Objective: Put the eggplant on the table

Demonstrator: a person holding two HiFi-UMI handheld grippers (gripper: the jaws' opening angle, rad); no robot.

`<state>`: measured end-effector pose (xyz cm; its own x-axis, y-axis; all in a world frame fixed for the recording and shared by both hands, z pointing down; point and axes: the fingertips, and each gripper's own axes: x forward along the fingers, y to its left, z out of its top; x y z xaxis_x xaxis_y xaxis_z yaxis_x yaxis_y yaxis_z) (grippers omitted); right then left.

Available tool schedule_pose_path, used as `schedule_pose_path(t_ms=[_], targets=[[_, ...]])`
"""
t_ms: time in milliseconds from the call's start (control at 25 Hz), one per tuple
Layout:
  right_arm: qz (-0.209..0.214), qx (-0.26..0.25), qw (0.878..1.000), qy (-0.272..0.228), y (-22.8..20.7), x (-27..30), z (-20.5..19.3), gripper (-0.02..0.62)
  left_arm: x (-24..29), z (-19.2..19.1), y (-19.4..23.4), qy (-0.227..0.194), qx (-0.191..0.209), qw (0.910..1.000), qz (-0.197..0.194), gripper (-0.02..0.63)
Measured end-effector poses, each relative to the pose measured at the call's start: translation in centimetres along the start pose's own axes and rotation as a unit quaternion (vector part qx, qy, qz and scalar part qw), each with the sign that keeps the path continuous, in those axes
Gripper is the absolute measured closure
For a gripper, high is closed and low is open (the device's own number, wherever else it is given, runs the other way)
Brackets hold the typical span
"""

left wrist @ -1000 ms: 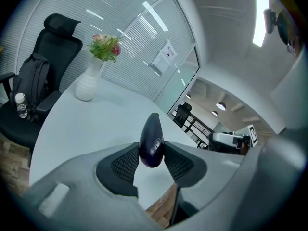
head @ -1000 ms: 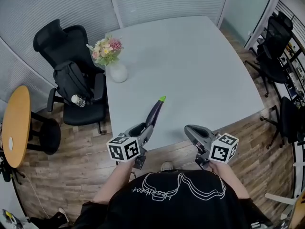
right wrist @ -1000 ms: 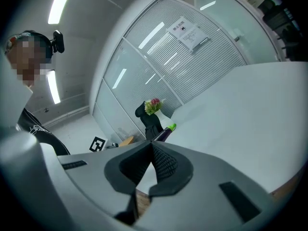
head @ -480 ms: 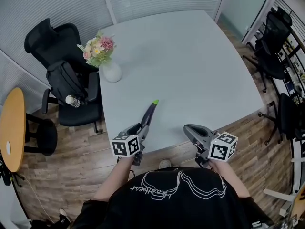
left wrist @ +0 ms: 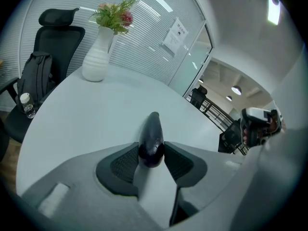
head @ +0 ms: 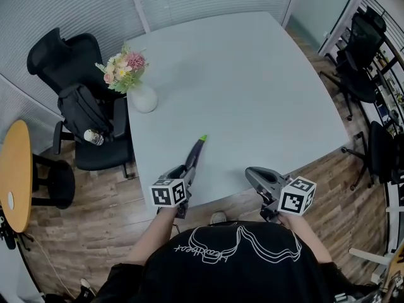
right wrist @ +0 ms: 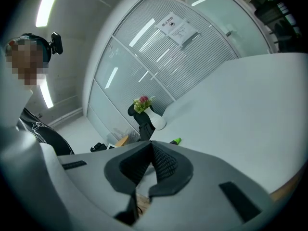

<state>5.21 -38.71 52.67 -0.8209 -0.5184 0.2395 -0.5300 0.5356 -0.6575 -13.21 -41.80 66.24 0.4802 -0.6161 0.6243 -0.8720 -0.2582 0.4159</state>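
A dark purple eggplant [head: 194, 154] with a green stem end [head: 202, 137] is clamped between the pads of my left gripper [head: 187, 170]. In the left gripper view its blunt purple end [left wrist: 151, 141] fills the gap of the left gripper [left wrist: 152, 154] and it points out over the pale grey table [left wrist: 86, 114]. The eggplant hangs low over the table's [head: 252, 87] near left edge; I cannot tell if it touches. My right gripper [head: 254, 173] stays at the near edge, its pads [right wrist: 163, 163] together with nothing between them. The green stem [right wrist: 176, 141] shows in the right gripper view.
A white vase of flowers [head: 142, 97] stands at the table's left edge, also the vase [left wrist: 96, 57] in the left gripper view. A black office chair with a backpack [head: 79, 109] stands beside it, a round wooden table [head: 12, 175] further left, more black chairs [head: 363, 74] at right.
My left gripper has sunk toward the table with the eggplant still clamped, its green end now lower over the surface. The right gripper has hardly shifted.
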Motion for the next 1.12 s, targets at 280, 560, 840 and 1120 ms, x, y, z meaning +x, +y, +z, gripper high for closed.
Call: schedule_pose_path(t_ms=[280,560,840,1120], targets=[[-0.005,0.006,1.0,0.0,-0.5,-0.2,-0.1,0.586,0.5,0.2,-0.3,0.005,0.009,0.9999,0.002,0.434],[-0.008,0.01,1.0,0.001,-0.8,-0.4,-0.4,0.586,0.6,0.0,-0.6,0.006,0.002,0.9999,-0.013,0.386],[-0.003,0.004,1.0,0.0,-0.1,-0.6,-0.4,0.586,-0.4,0.9,-1.4,-0.015,0.003,0.9996,-0.024,0.364],[0.012,-0.016,1.0,-0.011,1.1,-1.5,-0.1,0.586,-4.0,4.0,-4.4,-0.081,0.002,0.9957,-0.044,0.367]])
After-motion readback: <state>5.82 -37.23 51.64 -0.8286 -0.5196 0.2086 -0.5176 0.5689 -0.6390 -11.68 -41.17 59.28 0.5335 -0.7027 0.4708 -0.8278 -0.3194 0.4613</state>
